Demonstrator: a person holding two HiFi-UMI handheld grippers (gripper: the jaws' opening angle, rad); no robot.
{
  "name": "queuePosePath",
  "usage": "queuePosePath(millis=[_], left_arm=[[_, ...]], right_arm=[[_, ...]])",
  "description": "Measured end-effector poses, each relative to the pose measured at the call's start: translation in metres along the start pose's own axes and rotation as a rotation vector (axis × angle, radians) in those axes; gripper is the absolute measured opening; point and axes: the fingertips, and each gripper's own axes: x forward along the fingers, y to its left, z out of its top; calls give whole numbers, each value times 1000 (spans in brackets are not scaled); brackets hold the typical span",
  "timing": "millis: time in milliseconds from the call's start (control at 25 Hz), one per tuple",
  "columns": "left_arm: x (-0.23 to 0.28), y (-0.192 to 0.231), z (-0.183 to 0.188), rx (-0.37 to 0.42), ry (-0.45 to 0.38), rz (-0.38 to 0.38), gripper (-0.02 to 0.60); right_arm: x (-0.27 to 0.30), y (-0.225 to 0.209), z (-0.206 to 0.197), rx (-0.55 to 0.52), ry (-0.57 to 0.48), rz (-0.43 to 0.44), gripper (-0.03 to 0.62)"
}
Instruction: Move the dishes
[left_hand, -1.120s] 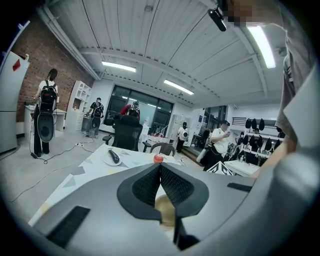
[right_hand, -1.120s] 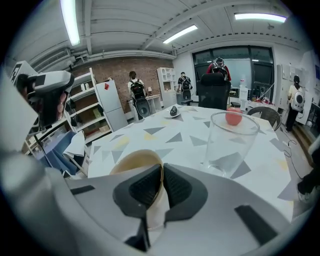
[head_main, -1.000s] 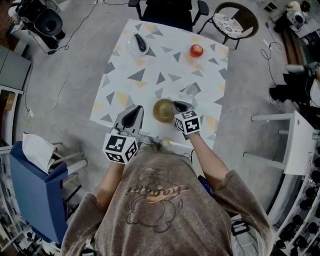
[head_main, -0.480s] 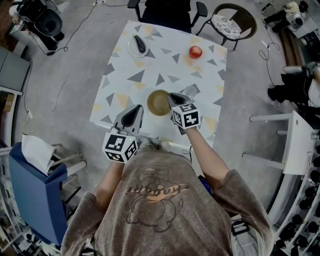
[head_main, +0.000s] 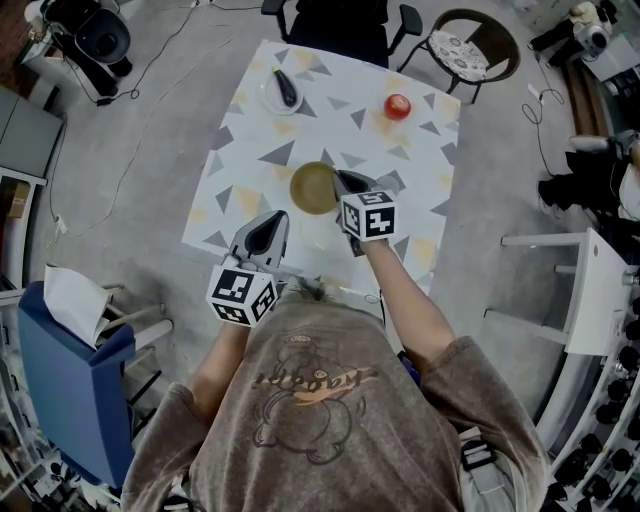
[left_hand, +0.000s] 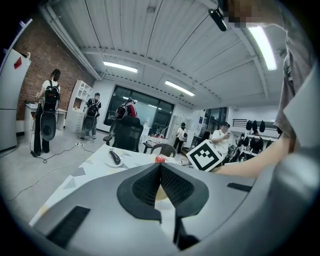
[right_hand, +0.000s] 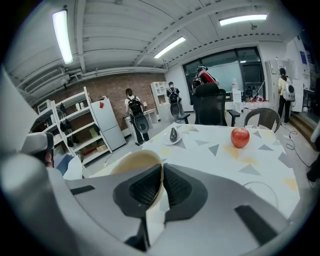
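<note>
A tan bowl (head_main: 314, 187) hangs over the middle of the triangle-patterned table (head_main: 250, 150). My right gripper (head_main: 345, 186) is shut on its right rim. The right gripper view shows the rim pinched between the pads, with the bowl (right_hand: 135, 162) to the left of the gripper (right_hand: 162, 169). My left gripper (head_main: 267, 228) rests near the table's front edge, shut with nothing in it (left_hand: 160, 168). A white plate with an eggplant (head_main: 283, 88) sits at the far left, and a red apple (head_main: 397, 105) at the far right.
A clear glass item (head_main: 386, 181) stands just right of the bowl. A black office chair (head_main: 335, 20) and a round chair (head_main: 470, 45) stand beyond the far edge. A blue chair (head_main: 70, 380) is at my left and white shelving (head_main: 600, 290) at my right. People stand in the background.
My right gripper has carried the bowl away from the front edge, farther onto the table and slightly left. The left gripper has stayed put.
</note>
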Motion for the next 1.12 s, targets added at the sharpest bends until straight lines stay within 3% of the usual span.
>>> queuePosePath(millis=[1120], left_arm=[[23, 51, -12, -57, 75, 45, 18]], right_arm=[[91, -20, -45, 119, 159, -6, 20]])
